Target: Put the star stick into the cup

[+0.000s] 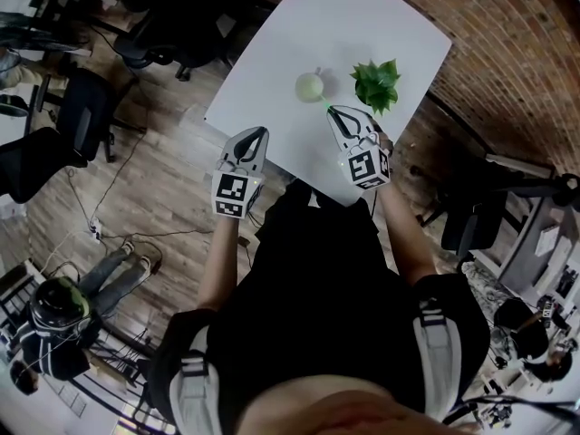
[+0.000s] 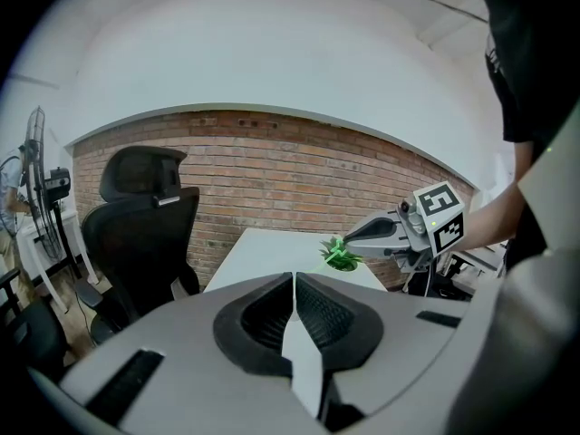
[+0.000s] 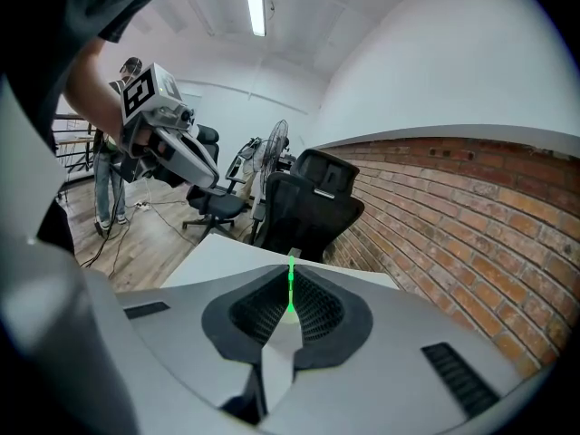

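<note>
A pale green cup (image 1: 310,86) stands on the white table (image 1: 362,16), left of a green potted plant (image 1: 376,82). My right gripper (image 1: 332,109) hovers just short of the cup on its near right side. It is shut on the thin green star stick (image 3: 290,284), which pokes up between the pads. The star end is hidden. My left gripper (image 1: 261,131) hangs over the table's near left edge, jaws shut with nothing in them. In the left gripper view the left gripper (image 2: 294,277) faces the right gripper (image 2: 349,240) and the plant (image 2: 341,256).
A brick wall (image 1: 507,53) runs along the table's right side. Black office chairs (image 1: 54,143) stand on the wooden floor to the left, one of them behind the table (image 3: 313,202). Cables trail over the floor (image 1: 109,188). A fan (image 3: 276,143) stands further back.
</note>
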Demonstrator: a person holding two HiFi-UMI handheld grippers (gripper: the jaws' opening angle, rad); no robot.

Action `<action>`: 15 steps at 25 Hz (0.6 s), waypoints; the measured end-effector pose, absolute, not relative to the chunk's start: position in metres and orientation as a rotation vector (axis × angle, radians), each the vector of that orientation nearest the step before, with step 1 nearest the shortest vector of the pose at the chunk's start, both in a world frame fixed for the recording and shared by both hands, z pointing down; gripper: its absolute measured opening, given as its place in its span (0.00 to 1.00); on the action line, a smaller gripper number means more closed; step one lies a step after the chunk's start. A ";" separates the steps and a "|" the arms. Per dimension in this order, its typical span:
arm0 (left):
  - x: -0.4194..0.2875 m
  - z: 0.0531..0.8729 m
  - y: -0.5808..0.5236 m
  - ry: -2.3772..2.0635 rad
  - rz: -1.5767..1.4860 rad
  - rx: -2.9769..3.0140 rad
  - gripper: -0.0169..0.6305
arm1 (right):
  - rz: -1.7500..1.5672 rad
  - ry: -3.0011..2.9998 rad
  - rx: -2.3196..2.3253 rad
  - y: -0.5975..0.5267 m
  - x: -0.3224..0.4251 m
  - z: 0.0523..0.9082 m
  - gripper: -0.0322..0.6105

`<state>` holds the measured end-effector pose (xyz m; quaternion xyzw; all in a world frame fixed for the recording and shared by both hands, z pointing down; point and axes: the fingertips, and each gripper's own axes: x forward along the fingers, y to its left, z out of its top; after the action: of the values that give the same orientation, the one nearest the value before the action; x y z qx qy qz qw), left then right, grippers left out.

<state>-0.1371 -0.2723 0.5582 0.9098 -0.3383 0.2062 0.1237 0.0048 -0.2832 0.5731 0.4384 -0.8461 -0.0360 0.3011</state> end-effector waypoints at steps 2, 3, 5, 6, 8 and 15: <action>-0.140 0.561 -0.276 -0.990 0.608 2.652 0.07 | -0.094 -2.244 1.161 -0.286 0.004 0.577 0.06; -0.140 0.562 -0.278 -0.991 0.612 2.652 0.07 | -0.096 -2.245 1.159 -0.288 0.003 0.579 0.06; -0.139 0.564 -0.280 -0.993 0.617 2.651 0.07 | -0.101 -2.242 1.150 -0.290 0.003 0.582 0.06; -0.138 0.564 -0.280 -0.993 0.618 2.648 0.07 | -0.103 -2.240 1.144 -0.291 0.004 0.584 0.06; -0.136 0.564 -0.280 -0.990 0.617 2.644 0.07 | -0.106 -2.233 1.133 -0.292 0.004 0.589 0.06; -0.132 0.565 -0.283 -0.970 0.619 2.644 0.07 | -0.124 -2.236 1.097 -0.295 -0.003 0.593 0.07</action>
<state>-0.1318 -0.2827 0.5646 0.9092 -0.3337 0.2128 0.1288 -0.0029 -0.2949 0.5933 0.4170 -0.8500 -0.0470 0.3184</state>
